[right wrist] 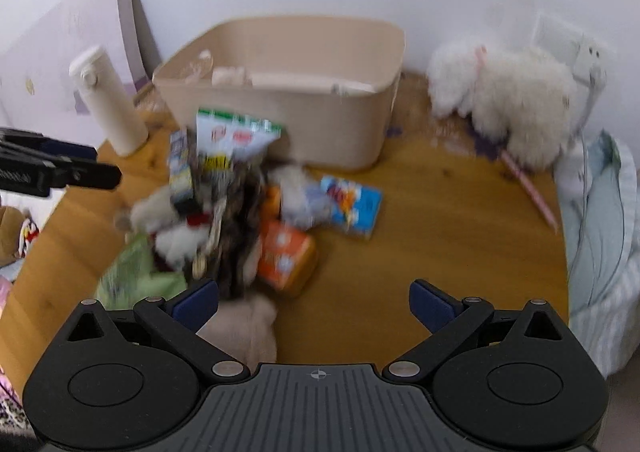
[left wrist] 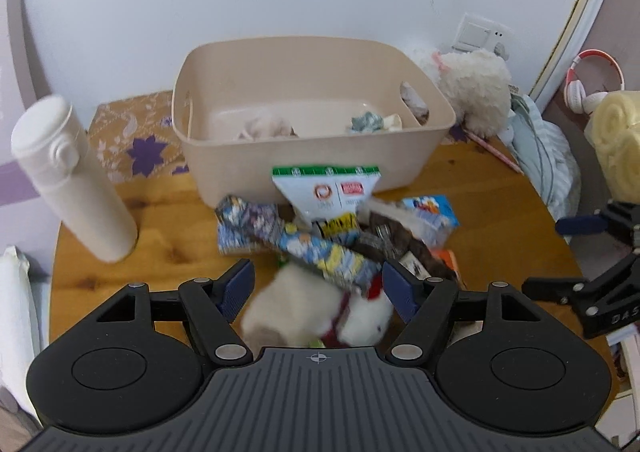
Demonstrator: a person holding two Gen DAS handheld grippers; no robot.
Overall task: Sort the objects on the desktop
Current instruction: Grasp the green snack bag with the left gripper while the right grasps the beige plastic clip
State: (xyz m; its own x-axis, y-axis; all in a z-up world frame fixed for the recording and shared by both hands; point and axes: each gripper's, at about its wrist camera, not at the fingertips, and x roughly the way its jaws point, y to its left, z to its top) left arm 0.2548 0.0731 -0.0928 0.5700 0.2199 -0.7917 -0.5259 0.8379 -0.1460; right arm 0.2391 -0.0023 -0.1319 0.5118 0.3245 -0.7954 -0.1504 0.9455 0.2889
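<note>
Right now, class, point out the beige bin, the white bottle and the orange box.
beige bin (left wrist: 304, 167), left wrist view, on its front wall.
white bottle (left wrist: 80, 187), left wrist view, on its body.
orange box (right wrist: 286, 254), right wrist view, on its top face.

A bin (left wrist: 280, 155) stands at the far side of the table (left wrist: 500, 211), by the wall. A bottle (left wrist: 76, 183) stands upright to its left, a plush toy (left wrist: 476, 91) to its right. A heap of packets (left wrist: 332, 236) lies just near of the bin, and a few small things lie inside the bin
</note>
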